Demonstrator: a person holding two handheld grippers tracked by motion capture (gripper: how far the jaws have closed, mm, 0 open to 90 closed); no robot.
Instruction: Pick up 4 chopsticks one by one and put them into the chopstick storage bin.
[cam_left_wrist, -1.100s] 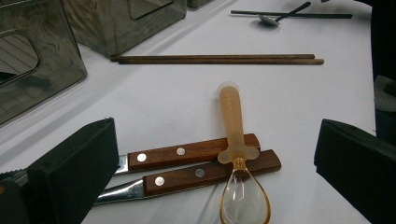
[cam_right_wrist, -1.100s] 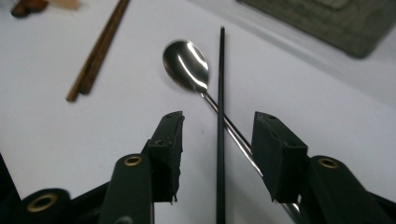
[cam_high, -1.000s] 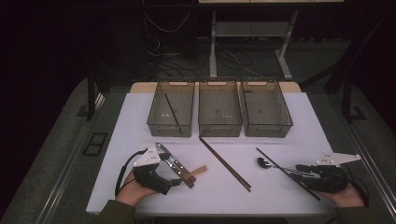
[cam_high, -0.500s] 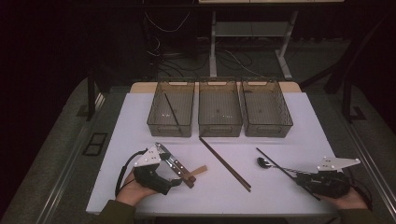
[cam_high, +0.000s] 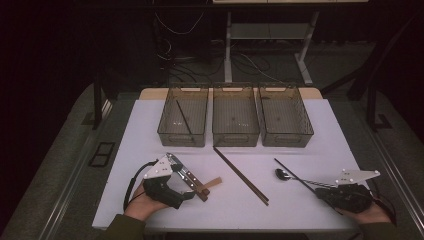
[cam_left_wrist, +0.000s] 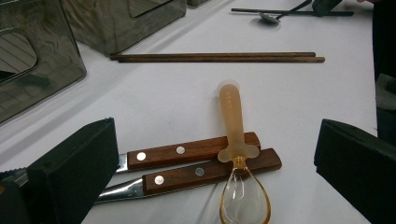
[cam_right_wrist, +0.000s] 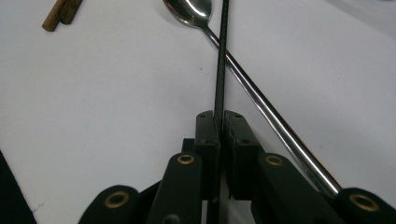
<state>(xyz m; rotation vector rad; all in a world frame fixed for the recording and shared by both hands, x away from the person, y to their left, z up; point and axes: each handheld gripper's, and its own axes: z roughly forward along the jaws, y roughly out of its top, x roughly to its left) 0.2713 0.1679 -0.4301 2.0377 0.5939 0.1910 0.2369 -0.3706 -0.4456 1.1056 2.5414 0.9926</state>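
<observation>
— Looking at the white table (cam_high: 320, 130), where does everything sit relative to the brown chopsticks (cam_high: 241, 175) in the middle?

— Beyond them stand three clear bins in a row. The left bin (cam_high: 183, 121) holds one dark stick (cam_high: 183, 117); the middle bin (cam_high: 235, 120) and the right bin (cam_high: 285, 118) look bare apart from small specks I cannot identify.

— And on the person's left of the chopsticks?

— Two wooden-handled knives (cam_left_wrist: 187, 163) lie side by side, touching, with a translucent amber spoon (cam_left_wrist: 236, 154) lying across their handles, its bowl nearer the left gripper (cam_left_wrist: 215, 172) and its handle pointing toward the chopsticks. That gripper's jaws are spread wide, one on each side of the utensils, touching none of them.

— And on the other side?

— The right gripper (cam_right_wrist: 220, 123), in the person's right hand (cam_high: 372, 214), has its jaws pressed together on a thin black chopstick (cam_right_wrist: 221, 60), pinching it near one end. A metal spoon (cam_right_wrist: 243, 74) lies on the table under that stick, crossing it just below the spoon's bowl. Whether the two touch, I cannot tell.
</observation>
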